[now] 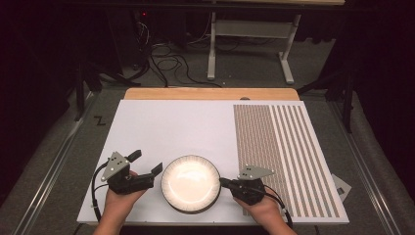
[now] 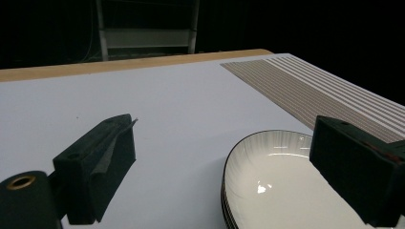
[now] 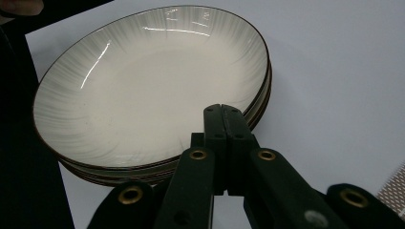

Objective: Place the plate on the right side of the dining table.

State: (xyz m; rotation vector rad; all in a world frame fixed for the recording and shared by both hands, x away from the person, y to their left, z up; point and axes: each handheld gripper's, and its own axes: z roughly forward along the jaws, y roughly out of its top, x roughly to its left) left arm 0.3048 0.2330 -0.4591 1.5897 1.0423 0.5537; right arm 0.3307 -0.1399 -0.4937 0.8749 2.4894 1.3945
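My left tongs (image 1: 147, 162): jaws spread wide, nothing gripped, just left of the stack of round white ceramic plates w/ dark rims (image 1: 191, 183), near front edge of white tabletop (image 1: 166, 125). One jaw reaches over the stack's left rim. My right tongs (image 1: 226, 183): clenched, empty, tips at stack's right rim. Stack lies between both; neither clearly nearer.
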